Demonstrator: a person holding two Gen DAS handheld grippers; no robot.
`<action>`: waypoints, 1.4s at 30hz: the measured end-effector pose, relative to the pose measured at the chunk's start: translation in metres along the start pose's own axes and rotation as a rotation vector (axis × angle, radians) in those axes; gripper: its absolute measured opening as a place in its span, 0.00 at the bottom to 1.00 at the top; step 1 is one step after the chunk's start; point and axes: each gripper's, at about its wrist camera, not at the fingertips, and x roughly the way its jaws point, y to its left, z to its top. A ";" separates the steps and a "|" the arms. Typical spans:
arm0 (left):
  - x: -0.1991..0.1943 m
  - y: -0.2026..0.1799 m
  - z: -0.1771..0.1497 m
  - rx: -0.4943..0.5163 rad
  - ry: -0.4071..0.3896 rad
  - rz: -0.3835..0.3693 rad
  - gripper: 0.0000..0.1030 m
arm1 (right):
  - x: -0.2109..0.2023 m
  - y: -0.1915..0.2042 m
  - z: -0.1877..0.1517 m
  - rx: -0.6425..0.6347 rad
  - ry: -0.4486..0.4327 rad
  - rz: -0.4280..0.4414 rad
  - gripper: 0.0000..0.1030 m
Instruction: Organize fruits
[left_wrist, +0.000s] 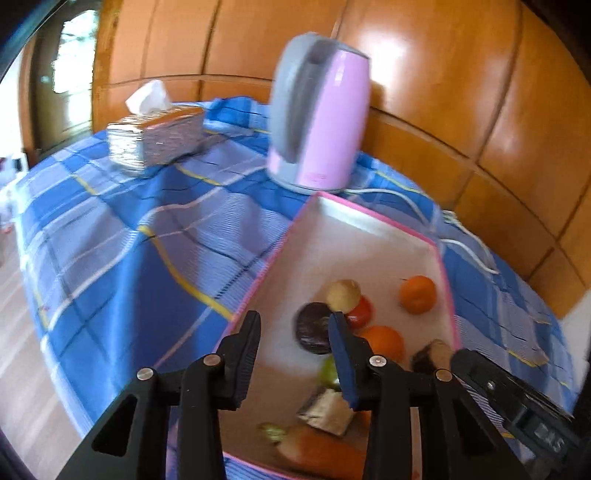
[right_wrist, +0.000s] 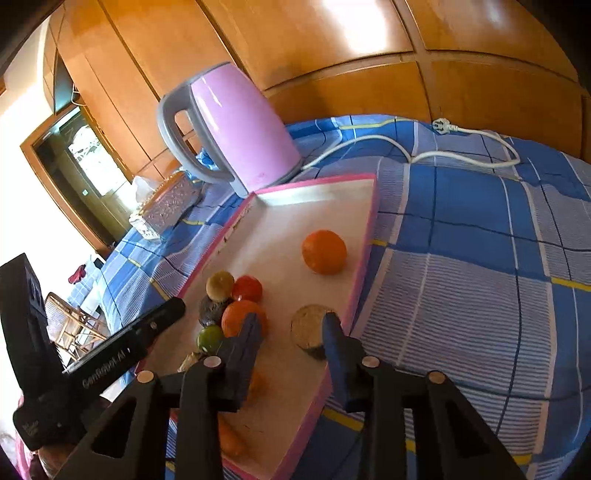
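A white tray with a pink rim (left_wrist: 351, 243) (right_wrist: 295, 206) holds the fruits. A mandarin (left_wrist: 417, 293) (right_wrist: 324, 252) lies apart near the far right wall. Bunched together are a yellowish fruit (left_wrist: 343, 294), a red one (left_wrist: 360, 312), a dark round one (left_wrist: 314, 332), an orange (left_wrist: 382, 341) and a green one (left_wrist: 328, 371). My left gripper (left_wrist: 293, 326) hangs open over the tray's left part, nothing between its fingers. My right gripper (right_wrist: 291, 325) is open; a brown rough-skinned cut fruit (right_wrist: 308, 326) lies under it against the right finger, clear of the left.
A pink kettle (left_wrist: 317, 110) (right_wrist: 240, 136) stands just behind the tray, its white cord (right_wrist: 461, 147) lying on the blue checked cloth (left_wrist: 147, 229). A tissue box (left_wrist: 159, 136) sits at the back left. Wooden panels close the back. A long orange vegetable (left_wrist: 317, 452) lies at the tray's near end.
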 end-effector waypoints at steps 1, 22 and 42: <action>-0.001 0.002 0.000 -0.005 -0.010 0.026 0.37 | 0.001 0.004 -0.001 -0.012 0.003 0.006 0.30; -0.028 0.001 -0.007 0.005 -0.061 0.129 0.46 | 0.012 0.029 -0.009 -0.080 0.041 -0.034 0.26; -0.131 -0.027 -0.030 0.158 -0.200 0.102 0.65 | -0.085 0.047 -0.027 -0.066 -0.123 -0.141 0.35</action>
